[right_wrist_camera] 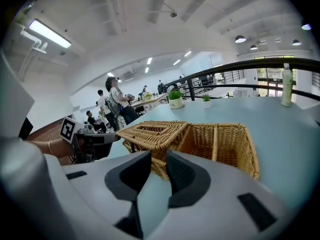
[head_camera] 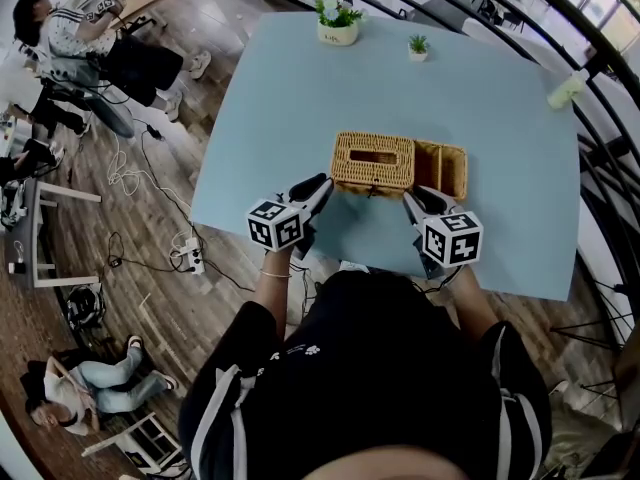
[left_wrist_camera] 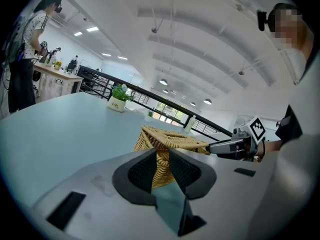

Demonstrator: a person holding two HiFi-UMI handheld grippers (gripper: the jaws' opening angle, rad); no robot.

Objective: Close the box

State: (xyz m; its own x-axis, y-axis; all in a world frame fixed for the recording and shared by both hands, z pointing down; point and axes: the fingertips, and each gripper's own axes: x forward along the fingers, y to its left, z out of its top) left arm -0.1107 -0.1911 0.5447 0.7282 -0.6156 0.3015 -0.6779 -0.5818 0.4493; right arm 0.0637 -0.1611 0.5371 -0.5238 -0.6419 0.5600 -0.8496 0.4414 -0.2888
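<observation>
A wicker box (head_camera: 400,166) stands on the light blue table (head_camera: 500,118). Its slotted lid (head_camera: 372,160) lies over the left part, while the right compartment (head_camera: 445,171), split by a divider, shows open. In the right gripper view the lid (right_wrist_camera: 155,131) sits tilted beside the open basket (right_wrist_camera: 225,144). My left gripper (head_camera: 320,184) hovers just off the box's near left corner, jaws a little apart with nothing between them (left_wrist_camera: 161,155). At the near right corner my right gripper (head_camera: 412,199) is also open and holds nothing (right_wrist_camera: 159,158).
A potted plant (head_camera: 338,20), a small plant (head_camera: 418,46) and a bottle (head_camera: 568,88) stand along the table's far side. A black railing (head_camera: 600,58) curves round on the right. People (head_camera: 70,38) and cables (head_camera: 130,178) occupy the wooden floor on the left.
</observation>
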